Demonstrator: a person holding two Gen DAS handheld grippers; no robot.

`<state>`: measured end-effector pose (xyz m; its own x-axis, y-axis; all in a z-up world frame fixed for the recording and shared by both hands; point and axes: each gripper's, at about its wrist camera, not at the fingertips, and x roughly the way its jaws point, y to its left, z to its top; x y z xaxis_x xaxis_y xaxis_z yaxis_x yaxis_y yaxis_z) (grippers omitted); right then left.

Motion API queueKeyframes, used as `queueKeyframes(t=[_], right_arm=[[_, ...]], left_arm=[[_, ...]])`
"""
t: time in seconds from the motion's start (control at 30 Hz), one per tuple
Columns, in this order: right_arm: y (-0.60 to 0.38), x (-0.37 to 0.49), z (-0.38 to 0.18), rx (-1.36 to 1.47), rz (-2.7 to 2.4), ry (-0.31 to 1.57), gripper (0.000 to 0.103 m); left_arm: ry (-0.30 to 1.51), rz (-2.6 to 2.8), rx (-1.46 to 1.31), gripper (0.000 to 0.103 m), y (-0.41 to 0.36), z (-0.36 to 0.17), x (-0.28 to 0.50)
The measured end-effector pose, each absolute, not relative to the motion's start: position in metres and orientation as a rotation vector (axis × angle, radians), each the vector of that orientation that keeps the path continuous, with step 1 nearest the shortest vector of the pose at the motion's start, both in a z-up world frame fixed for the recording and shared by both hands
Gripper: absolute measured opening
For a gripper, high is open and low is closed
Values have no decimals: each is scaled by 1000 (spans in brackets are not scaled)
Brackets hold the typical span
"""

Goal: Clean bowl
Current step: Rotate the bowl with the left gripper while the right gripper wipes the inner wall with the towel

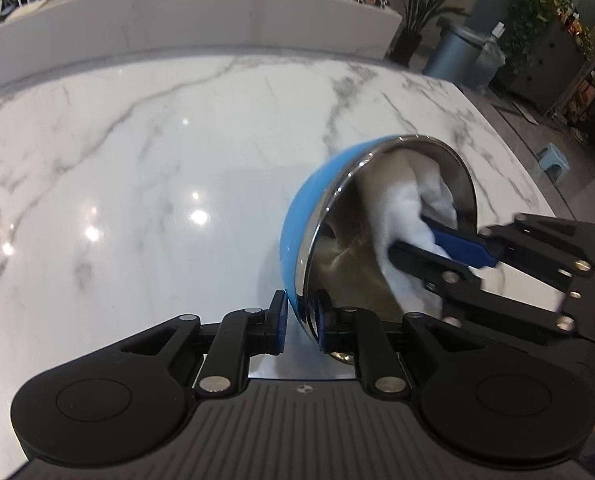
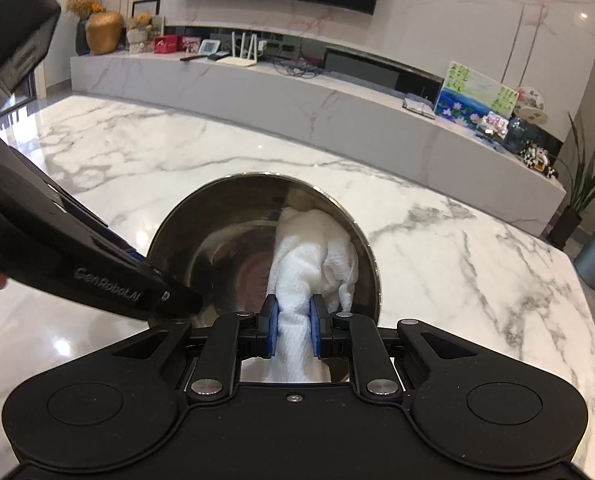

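At lower centre of the left wrist view, the left gripper (image 1: 299, 322) clamps the rim of the tilted bowl (image 1: 309, 216) above the marble table (image 1: 137, 140). The right gripper (image 2: 291, 330), closed on a white cloth (image 2: 313, 248), presses it inside: wiping is underway, and next likely calls for sweeping round the steel wall.

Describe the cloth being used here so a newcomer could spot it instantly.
Start at the white marble table, then find the tilted bowl, blue outside and shiny steel inside. The white cloth is bunched against the steel interior, pinched by the right gripper; it is the only soft, crumpled thing there.
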<state>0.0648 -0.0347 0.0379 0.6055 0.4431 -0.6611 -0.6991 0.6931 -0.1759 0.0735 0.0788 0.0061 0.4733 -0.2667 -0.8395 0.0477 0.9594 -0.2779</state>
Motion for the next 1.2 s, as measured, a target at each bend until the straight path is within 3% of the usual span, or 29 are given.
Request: queueKeyframes(t=[0.27, 0.83, 1.2], right_arm=[[-28, 67, 29, -482, 687, 651, 14], [-26, 75, 25, -463, 714, 693, 14], [-30, 64, 39, -454, 727, 632, 14]], left_arm=[[1054, -227, -272, 18, 83, 9, 73], [792, -209, -296, 26, 91, 21, 79], [873, -155, -361, 12, 105, 10, 83]])
